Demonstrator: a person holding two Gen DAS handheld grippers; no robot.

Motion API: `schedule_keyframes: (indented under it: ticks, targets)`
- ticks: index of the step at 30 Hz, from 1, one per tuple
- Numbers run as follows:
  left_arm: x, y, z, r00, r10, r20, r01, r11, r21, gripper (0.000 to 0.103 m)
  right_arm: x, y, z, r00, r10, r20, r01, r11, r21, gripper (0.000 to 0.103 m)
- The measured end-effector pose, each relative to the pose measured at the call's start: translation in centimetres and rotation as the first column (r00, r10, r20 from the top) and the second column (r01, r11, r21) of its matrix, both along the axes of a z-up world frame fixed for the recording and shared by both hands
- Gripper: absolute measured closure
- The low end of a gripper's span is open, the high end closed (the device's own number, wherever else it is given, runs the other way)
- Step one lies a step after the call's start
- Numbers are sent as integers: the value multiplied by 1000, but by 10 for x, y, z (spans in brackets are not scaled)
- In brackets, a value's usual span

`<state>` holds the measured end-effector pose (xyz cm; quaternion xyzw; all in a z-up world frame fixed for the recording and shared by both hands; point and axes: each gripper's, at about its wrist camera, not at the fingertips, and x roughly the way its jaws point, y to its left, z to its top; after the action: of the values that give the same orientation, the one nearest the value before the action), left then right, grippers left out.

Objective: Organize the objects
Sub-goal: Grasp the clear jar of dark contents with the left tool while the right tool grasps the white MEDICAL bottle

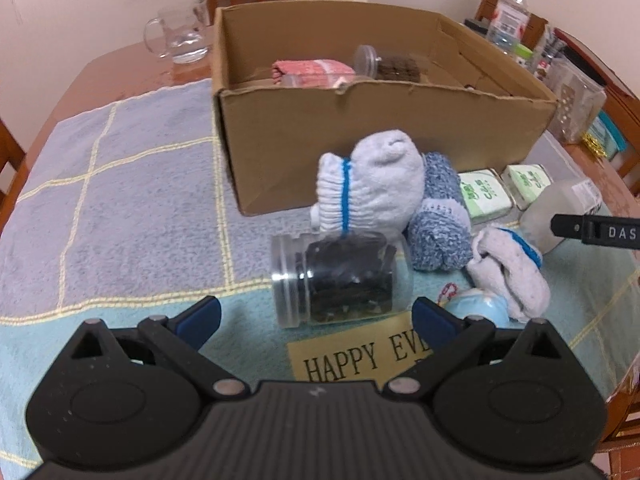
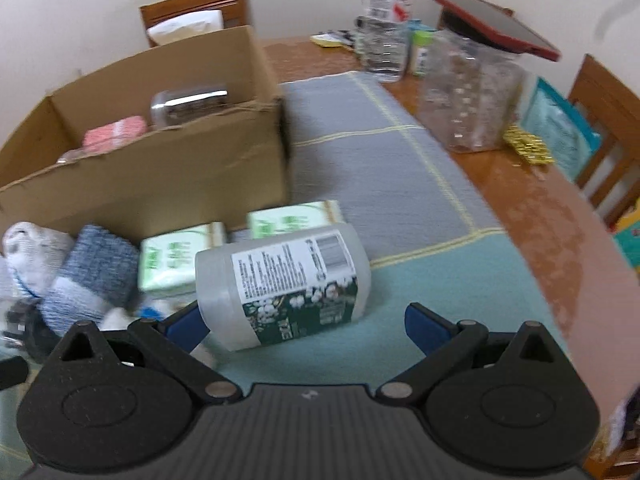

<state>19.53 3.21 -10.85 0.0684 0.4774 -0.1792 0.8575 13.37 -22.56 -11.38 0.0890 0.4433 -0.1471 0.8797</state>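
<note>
- Left tongs [image 1: 316, 316] spread wide and empty, just in front of the jar [image 1: 340, 280]; the jar lies on its side in front of the box [image 1: 380, 140]
- Right tongs [image 2: 306, 326] also wide, holding nothing; the bottle [image 2: 284, 280] lies on its side between the fingers, near the box's right corner
- Socks [image 1: 368, 184] lean against the box's front wall; two green packs [image 1: 486, 196] just beside them
</note>
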Motion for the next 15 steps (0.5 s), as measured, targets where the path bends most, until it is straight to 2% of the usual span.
schedule_keyframes:
  ticks: [5,15]
  targets:
    - [4,-8,-2,1000,-16,14,16,1000,14,2,-2,-23,-5,1000,-28,-11,28,1000,-10,0]
    - [15,-22,-8,1000,15,5,-15,1000,15,2,5,-26,-24,986,151,-70,-154,987,-50,0]
